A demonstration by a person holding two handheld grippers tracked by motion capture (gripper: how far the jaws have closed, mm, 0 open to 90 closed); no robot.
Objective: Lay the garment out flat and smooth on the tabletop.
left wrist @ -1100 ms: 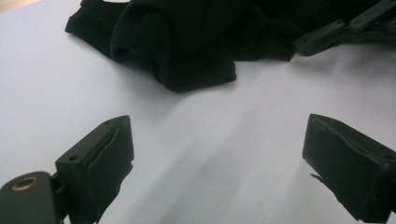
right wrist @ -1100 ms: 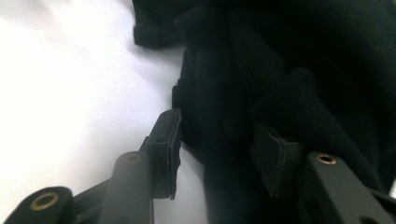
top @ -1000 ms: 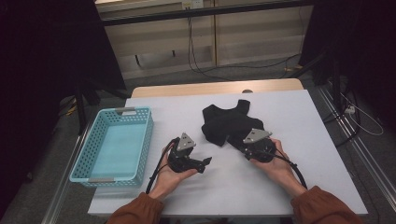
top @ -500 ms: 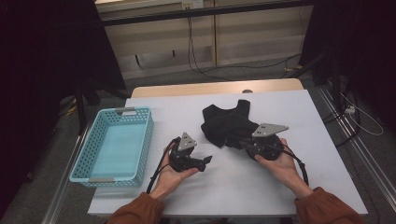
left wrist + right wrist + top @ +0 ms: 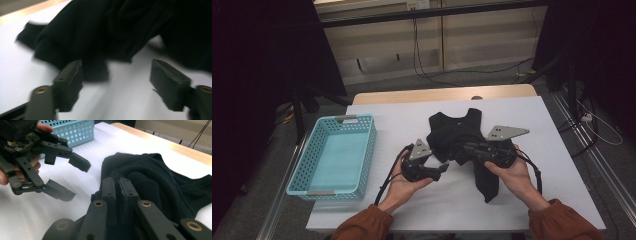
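Observation:
A black garment lies crumpled on the white table, right of centre. My right gripper is shut on a fold of it and holds that part off the table; its jaws have just been closing on the cloth. In the right gripper view the jaws stand pressed together with the garment pinched between them. My left gripper hovers at the garment's left edge, open. Its jaws have just been closing, with bare table between them and the garment just beyond.
A light blue plastic basket stands on the table's left side, with nothing in it. The basket rises behind the left gripper in the right gripper view. A wooden strip borders the table's far edge; cables trail on the floor beyond.
The right gripper has risen and swung left with the garment's edge, so cloth now hangs from it. The left gripper has shifted right toward the garment, and its jaws have narrowed.

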